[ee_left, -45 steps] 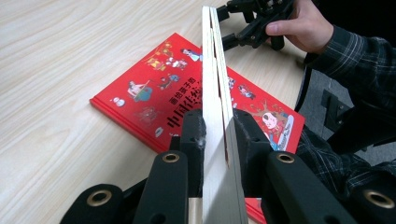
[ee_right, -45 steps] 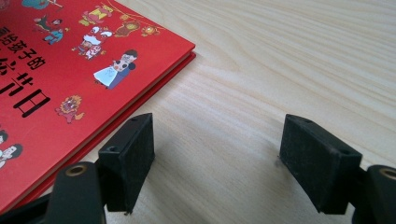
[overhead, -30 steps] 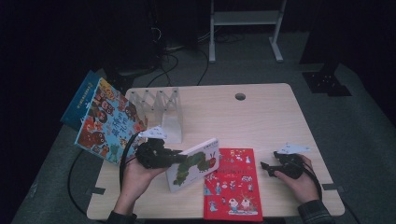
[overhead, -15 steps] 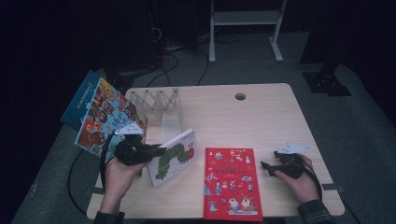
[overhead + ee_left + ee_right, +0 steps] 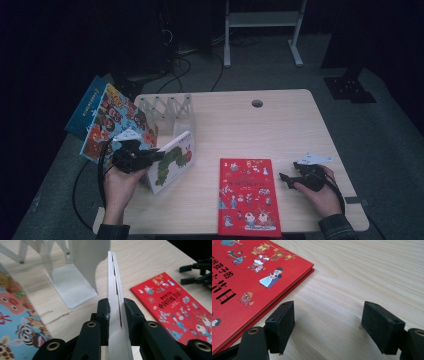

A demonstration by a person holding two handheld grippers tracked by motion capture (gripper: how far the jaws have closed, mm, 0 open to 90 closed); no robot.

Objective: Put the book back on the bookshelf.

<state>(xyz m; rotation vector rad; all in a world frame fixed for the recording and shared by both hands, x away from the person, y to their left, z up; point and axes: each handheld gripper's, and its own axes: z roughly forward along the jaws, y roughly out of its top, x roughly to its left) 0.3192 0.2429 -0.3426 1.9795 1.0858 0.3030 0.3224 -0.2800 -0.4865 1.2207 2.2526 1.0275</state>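
Table (image 5: 280, 125): light wood-grain top, rounded corners, round cable hole (image 5: 257, 103) near the far edge.
Floor (image 5: 380, 125): grey carpet, dim.
White metal stand frame (image 5: 262, 30): beyond the table's far edge.
Black cables (image 5: 190, 62): loose on floor, far left.
Surroundings: dark, unlit.

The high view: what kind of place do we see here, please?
Probably a dim studio or lab set up for recording, not a home. A light wooden table stands alone on grey floor, cables run along the dark back, and children's picture books, such as the red book, lie staged beside a white book rack.
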